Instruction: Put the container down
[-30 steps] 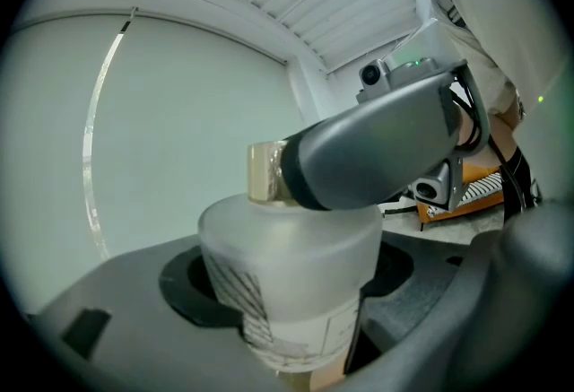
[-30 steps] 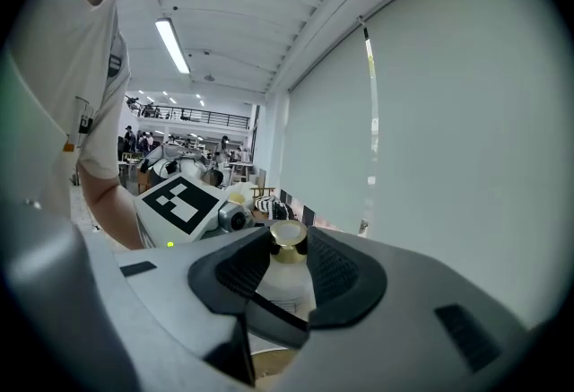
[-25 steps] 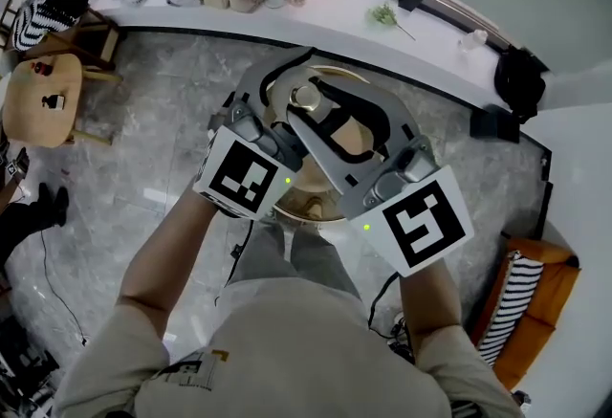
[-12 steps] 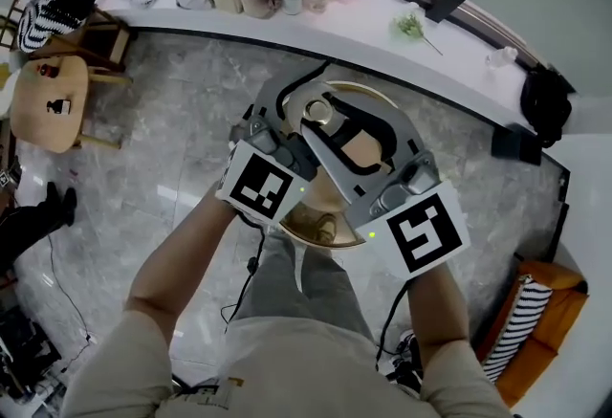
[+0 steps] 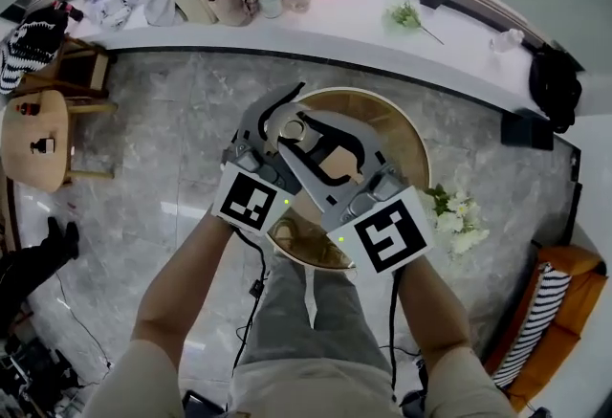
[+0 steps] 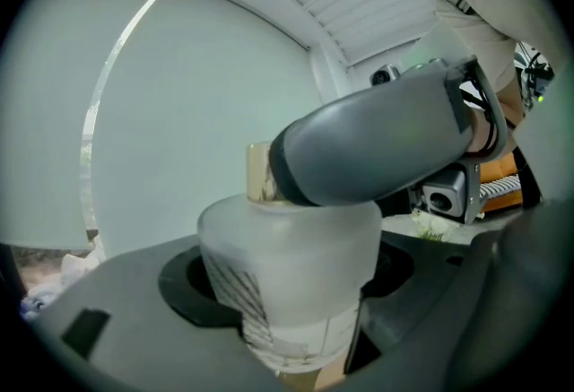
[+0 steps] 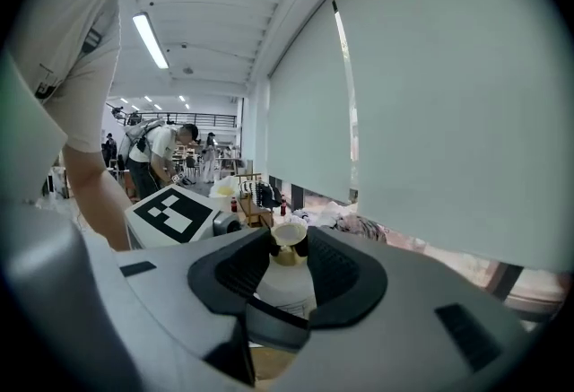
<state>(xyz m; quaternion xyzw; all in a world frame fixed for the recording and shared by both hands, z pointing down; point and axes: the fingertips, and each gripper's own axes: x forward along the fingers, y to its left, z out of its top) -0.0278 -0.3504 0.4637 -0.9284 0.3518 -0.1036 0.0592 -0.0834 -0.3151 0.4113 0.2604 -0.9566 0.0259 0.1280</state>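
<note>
**Item:** frosted glass bottle (image 6: 296, 229) with a gold cap (image 7: 289, 233), over the 10 o'clock edge of the round wooden table (image 5: 397, 134).

**Grip:** my left gripper (image 6: 287, 309) clamps the bottle's body. My right gripper (image 7: 289, 265) has its jaws narrowed and seems closed on the neck under the cap.

**Room:** open wood shows from 12 to 4 o'clock on the tabletop.

**Edges:** white flowers (image 5: 457, 215) lie just beyond the rim at 4 o'clock. A white ledge (image 5: 335, 19) stands well apart at 12.

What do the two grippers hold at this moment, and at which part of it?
One frosted bottle: the left gripper clamps its wide body, and the right gripper pinches its gold neck at the top.
</note>
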